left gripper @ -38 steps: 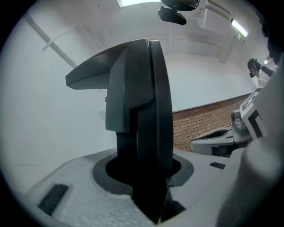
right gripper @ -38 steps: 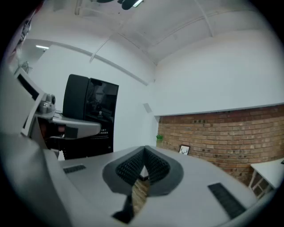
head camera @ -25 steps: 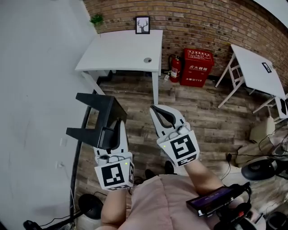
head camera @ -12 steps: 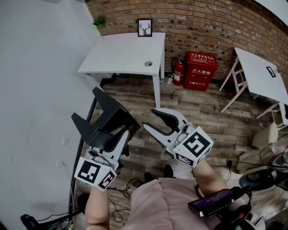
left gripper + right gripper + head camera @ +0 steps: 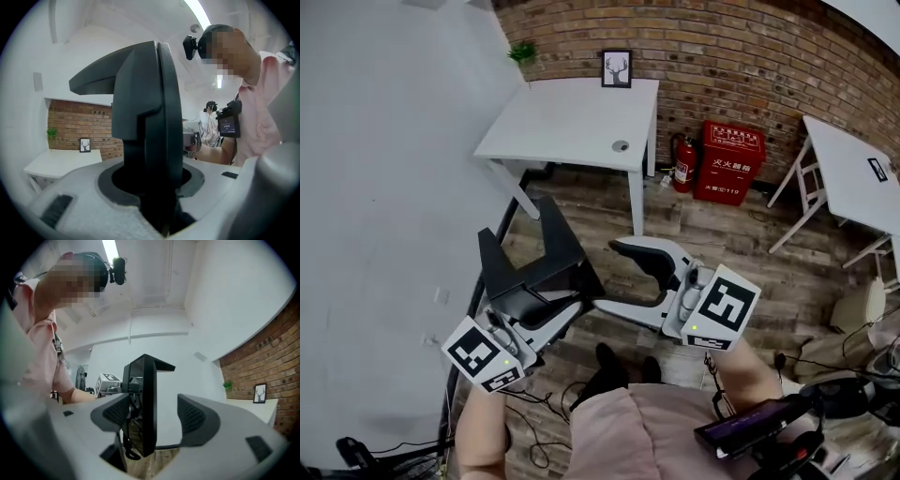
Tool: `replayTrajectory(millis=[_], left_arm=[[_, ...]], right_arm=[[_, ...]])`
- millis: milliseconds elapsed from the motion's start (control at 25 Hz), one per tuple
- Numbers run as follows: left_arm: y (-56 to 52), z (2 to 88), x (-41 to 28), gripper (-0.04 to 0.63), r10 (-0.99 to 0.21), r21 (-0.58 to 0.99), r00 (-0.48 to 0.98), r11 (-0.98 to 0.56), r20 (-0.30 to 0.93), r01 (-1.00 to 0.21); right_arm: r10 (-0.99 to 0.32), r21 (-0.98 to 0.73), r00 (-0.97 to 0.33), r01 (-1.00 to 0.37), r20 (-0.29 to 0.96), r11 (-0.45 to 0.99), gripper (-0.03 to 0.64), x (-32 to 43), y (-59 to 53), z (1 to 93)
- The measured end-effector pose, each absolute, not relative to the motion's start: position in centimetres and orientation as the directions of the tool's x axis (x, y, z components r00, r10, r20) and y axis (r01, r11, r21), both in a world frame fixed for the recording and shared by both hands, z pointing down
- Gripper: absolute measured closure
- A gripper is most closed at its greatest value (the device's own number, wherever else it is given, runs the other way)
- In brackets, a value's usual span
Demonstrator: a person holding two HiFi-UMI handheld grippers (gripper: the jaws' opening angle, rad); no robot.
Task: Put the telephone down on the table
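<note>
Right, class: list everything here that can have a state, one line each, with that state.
telephone: held in the air, not on the table.
left gripper: jaws shut on the telephone.
right gripper: jaws open, just been opening; telephone's end at their gap, unpressed.
fire extinguisher: standing upright.

We log the left gripper (image 5: pixel 565 298) and right gripper (image 5: pixel 611 277) as white moulded shells with dark grey, textured pads (image 5: pixel 191 416). Each carries a white marker cube (image 5: pixel 724 307) printed with black squares and showing a small green light. We wear a short-sleeved pale pink shirt (image 5: pixel 628 427).
</note>
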State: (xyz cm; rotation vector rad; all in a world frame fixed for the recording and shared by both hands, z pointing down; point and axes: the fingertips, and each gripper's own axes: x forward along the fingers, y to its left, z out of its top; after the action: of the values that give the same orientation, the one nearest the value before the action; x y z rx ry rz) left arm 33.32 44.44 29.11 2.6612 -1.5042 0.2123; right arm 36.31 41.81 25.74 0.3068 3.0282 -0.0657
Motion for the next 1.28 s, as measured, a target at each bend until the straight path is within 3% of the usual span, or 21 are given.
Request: replayTrajectory(millis=[320,600,1280], left_arm=[[43.3,32.0,31.8,0.43,-0.774,0.02,0.607,-0.614,0.181,-0.789],[41.6,33.8,27.1,0.43,-0.677,0.122,0.712,-0.703,0.188,-0.701],[34.8,34.9,15.2,0.428,-0.604,0.093,0.773,-0.773,0.197,-0.628]], right_arm=[[0.339,-0.065,-0.939,0.342,-0.064,0.937,0.307,31.3,41.7,26.9],[0.463,-0.077,-0.884,0.467,-0.072,0.881,0.423,25.6,41.7,28.1],[0.392,-0.093,-0.918,0.396,-0.057,0.913,0.445,13.8,34.9,28.8]])
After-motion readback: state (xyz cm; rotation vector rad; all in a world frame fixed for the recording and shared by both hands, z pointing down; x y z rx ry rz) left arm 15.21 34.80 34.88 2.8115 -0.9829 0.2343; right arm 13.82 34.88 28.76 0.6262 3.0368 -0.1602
